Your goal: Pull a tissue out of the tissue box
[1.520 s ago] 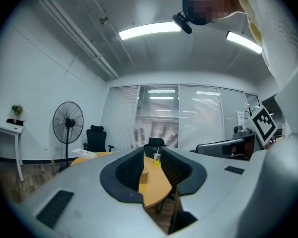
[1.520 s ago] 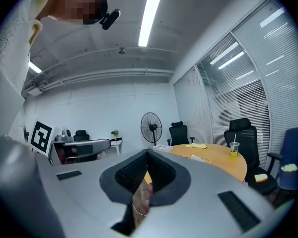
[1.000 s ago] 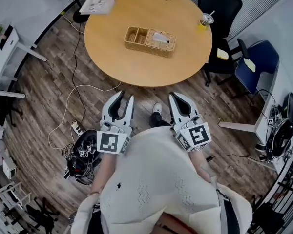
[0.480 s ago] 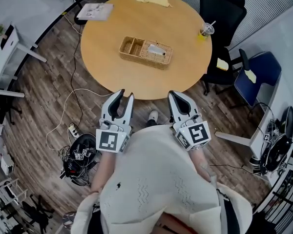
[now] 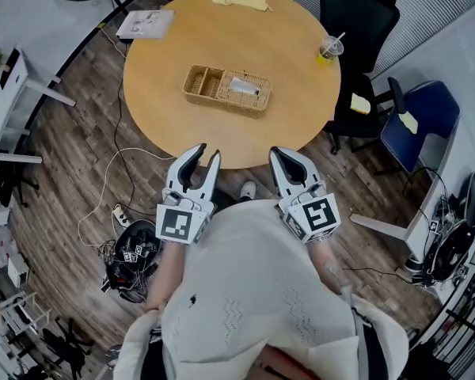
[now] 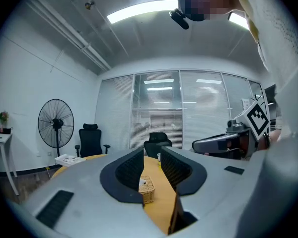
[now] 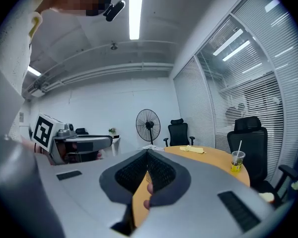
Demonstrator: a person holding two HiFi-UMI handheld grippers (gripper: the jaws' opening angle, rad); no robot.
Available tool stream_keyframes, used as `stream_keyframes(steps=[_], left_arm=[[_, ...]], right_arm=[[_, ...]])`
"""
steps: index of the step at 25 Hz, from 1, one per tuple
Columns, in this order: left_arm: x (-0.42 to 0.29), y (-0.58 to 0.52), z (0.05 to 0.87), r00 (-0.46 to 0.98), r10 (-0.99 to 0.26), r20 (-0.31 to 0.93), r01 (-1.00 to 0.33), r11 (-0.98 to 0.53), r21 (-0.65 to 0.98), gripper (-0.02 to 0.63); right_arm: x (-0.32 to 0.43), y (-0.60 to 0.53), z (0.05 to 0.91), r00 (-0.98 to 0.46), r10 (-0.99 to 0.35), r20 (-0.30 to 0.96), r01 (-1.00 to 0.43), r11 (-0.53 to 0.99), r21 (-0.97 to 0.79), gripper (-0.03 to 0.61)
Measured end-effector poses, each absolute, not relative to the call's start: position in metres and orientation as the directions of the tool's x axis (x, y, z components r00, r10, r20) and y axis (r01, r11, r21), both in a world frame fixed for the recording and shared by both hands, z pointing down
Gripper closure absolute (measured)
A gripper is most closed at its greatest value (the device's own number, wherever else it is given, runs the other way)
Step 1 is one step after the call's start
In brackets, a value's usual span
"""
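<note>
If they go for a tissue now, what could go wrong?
The wicker tissue box sits loose mid-table and looks light, so tugging the tissue with one gripper might drag or lift the whole box. The right gripper is shut and would need to open first, while the left gripper is open. A power strip and cables lie on the floor beside the person's feet, a possible trip hazard when stepping closer.

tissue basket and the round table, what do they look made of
Tissue basket: woven wicker or rattan by the look, matte tan, weave texture visible on its walls.
Table: wood or wood-look laminate, smooth even light brown top; which one cannot be told.
</note>
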State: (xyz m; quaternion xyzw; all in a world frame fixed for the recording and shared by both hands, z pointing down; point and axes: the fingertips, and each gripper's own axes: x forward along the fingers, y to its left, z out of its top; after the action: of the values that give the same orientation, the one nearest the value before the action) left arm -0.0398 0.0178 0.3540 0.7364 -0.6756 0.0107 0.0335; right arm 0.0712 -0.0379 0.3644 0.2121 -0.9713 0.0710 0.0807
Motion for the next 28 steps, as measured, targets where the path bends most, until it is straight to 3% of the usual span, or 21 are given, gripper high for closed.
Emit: stream_keyframes(steps=[14,28], left_arm=[[-0.049,-0.040,0.366,0.193,-0.976,0.098,-0.981,-0.192,0.026,0.505],[-0.089,-0.114,0.408,0.359,-0.907,0.219,-0.930,-0.368,0.000,0.505]], right_arm=[[0.083,-0.070,0.375,-0.845,-0.477,0.240,-0.510,0.854,-0.098,0.577],[0.050,-0.101,0.383,-0.761,-0.575,0.301,-0.625,0.774,-0.100,0.577]])
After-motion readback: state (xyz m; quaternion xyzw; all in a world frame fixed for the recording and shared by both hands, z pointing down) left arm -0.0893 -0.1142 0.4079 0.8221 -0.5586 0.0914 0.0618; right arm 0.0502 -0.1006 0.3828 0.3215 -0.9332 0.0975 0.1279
